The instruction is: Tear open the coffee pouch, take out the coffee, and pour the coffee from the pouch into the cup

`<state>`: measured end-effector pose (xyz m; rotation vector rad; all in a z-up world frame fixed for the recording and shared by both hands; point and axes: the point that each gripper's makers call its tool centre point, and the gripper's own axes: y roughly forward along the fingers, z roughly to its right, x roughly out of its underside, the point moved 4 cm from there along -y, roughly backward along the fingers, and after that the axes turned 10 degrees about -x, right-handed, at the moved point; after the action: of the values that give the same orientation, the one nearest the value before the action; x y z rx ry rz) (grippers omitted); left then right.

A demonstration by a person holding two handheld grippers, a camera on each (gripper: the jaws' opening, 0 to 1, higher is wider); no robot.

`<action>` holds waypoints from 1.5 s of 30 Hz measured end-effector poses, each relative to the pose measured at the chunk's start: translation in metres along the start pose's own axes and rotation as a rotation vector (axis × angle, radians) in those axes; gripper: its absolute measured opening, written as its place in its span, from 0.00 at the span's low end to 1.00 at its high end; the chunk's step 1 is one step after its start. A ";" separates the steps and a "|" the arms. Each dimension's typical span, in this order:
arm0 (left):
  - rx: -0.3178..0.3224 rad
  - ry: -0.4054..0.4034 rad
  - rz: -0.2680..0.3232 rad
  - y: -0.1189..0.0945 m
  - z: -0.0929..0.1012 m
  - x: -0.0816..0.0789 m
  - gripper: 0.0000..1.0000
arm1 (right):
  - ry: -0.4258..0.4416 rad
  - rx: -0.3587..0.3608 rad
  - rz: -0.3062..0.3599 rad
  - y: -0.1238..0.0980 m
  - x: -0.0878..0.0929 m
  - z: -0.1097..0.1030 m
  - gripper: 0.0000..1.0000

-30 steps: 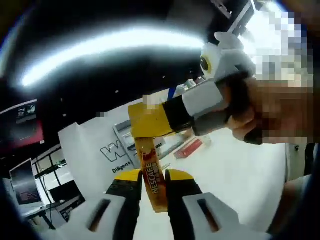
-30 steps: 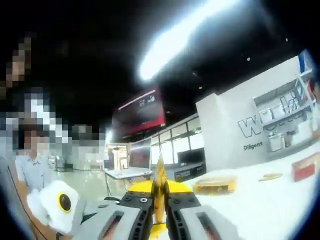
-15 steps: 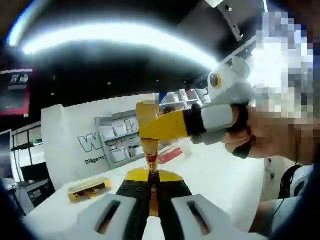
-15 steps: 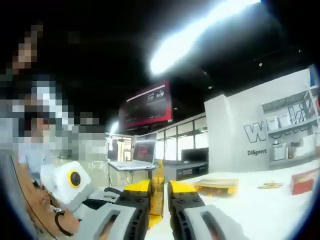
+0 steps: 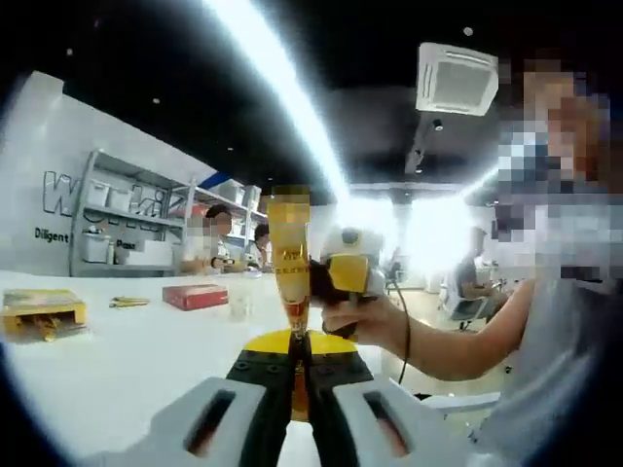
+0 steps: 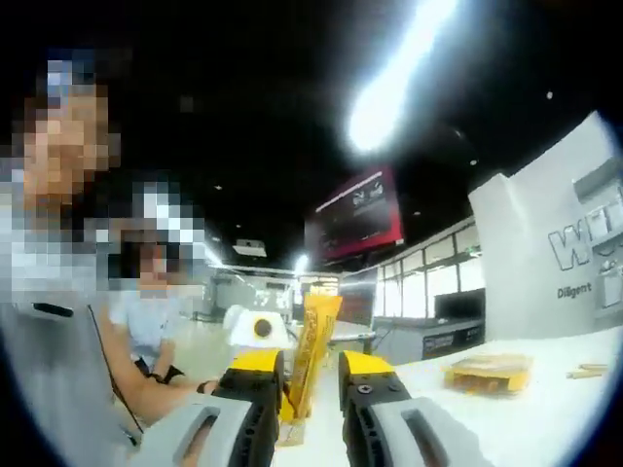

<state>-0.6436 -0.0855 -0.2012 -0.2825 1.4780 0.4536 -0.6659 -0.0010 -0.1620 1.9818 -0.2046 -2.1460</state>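
Note:
The coffee pouch (image 5: 290, 255) is a slim yellow stick with a red band. It stands upright out of my left gripper (image 5: 298, 342), which is shut on its lower end. Behind the pouch's middle, a hand holds my right gripper (image 5: 343, 274). In the right gripper view the pouch (image 6: 313, 342) rises tilted between the jaws of my right gripper (image 6: 311, 368). Those jaws stand apart. The pouch leans toward the left jaw, and a gap shows at the right jaw.
A white table (image 5: 117, 370) stretches to the left. On it lie a red box (image 5: 195, 296), a flat yellow box (image 5: 37, 311) and a small clear cup-like thing (image 5: 237, 305). The yellow box (image 6: 489, 372) also shows on the table. People sit around the room.
Both views have swung round the room. The right gripper's jaws have spread apart around the pouch, and it sits lower along the pouch. The left gripper stays shut on the pouch's lower end.

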 end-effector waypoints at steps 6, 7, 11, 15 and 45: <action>0.131 -0.057 -0.058 0.006 0.001 0.008 0.05 | 0.046 -0.045 -0.018 0.005 0.008 0.001 0.17; 0.127 -0.058 -0.065 0.007 -0.001 0.010 0.05 | 0.050 -0.048 -0.021 0.006 0.009 0.000 0.16; 0.130 -0.066 -0.068 0.008 -0.004 0.014 0.06 | 0.066 -0.005 -0.029 0.005 0.014 0.003 0.11; 0.057 0.021 -0.039 0.013 -0.009 0.016 0.11 | 0.056 0.047 -0.042 0.003 0.015 0.005 0.09; -0.346 0.311 -0.039 0.034 -0.017 0.011 0.05 | -0.040 0.267 -0.034 -0.008 0.014 0.020 0.31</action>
<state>-0.6740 -0.0614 -0.2101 -0.6791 1.6888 0.6567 -0.6873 0.0023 -0.1761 2.0937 -0.4909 -2.2840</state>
